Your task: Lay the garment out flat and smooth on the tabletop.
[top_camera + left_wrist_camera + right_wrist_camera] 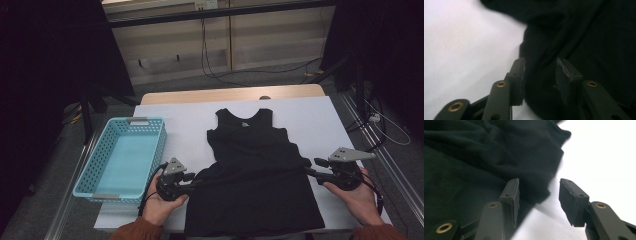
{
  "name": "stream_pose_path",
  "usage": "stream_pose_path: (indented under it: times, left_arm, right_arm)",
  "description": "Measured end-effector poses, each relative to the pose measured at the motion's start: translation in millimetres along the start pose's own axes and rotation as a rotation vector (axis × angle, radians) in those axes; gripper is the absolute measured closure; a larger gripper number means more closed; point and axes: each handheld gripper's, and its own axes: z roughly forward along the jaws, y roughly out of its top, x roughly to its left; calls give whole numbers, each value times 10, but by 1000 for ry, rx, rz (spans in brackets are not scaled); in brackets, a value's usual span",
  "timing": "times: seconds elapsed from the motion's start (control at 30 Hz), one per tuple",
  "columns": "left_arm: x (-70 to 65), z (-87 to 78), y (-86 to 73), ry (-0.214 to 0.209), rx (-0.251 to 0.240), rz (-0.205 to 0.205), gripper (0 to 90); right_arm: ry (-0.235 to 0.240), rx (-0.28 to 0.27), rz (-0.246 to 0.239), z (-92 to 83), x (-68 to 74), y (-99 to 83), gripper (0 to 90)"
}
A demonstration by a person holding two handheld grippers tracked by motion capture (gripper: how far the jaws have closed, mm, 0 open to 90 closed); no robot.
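Two black jaws of the left gripper [540, 72] rise from below, standing apart with a clear gap between their pads. Dark, rumpled fabric of a black garment [584, 35] lies in that gap and spreads up and to the right. To the left, the white table surface [461, 50] shows bare.

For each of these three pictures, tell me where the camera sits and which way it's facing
High view: above the person's side, facing forward and down on the table; both hands, the left gripper and right gripper at the black tank top's sides, blue basket left.
Left gripper view: rides that gripper, looking along its parted jaws at the top's edge.
Right gripper view: rides that gripper, facing the top's opposite edge past parted jaws.
Shared: all three show the top on the white surface.
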Motion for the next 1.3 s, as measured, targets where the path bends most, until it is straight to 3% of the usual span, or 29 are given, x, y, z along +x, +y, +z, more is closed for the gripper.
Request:
stream_pose_path:
  times: [0.1, 0.23, 0.27, 0.33, 0.5, 0.67, 0.8, 0.87, 1.03, 1.13, 1.23, 1.3]
  left_arm:
    - [-73, 7, 10, -11, -2, 9, 524]
    - [-181, 68, 11, -54, -2, 53, 484]
    - [-181, 68, 11, -54, -2, 53, 461]
    - [-222, 137, 12, -57, 7, 66, 403]
    - [-311, 227, -2, -90, 27, 124, 374]
    - [-386, 279, -17, -118, 42, 162, 429]
    - [-388, 379, -53, -115, 95, 170, 409]
    - [-376, 409, -60, -124, 77, 185, 365]
    - [-344, 426, -85, -146, 52, 191, 357]
    - [-356, 416, -77, -159, 57, 207, 386]
    - [-385, 387, -62, -172, 78, 197, 570]
    - [-387, 379, -56, -191, 84, 210, 627]
  right_arm:
    - [38, -11, -28, -11, 112, 28, 510]
    - [124, 5, -49, 53, 271, 62, 502]
    - [124, 5, -49, 53, 271, 62, 502]
    - [184, 41, -82, 150, 407, 76, 493]
    - [272, 106, -139, 331, 599, 120, 451]
    - [303, 179, -182, 469, 687, 116, 429]
    - [289, 199, -219, 488, 721, 107, 441]
    - [296, 200, -228, 494, 717, 112, 442]
    - [301, 193, -232, 502, 706, 108, 452]
    - [298, 214, -231, 501, 719, 133, 518]
    - [332, 222, -229, 491, 733, 145, 700]
    - [354, 226, -216, 484, 732, 140, 779]
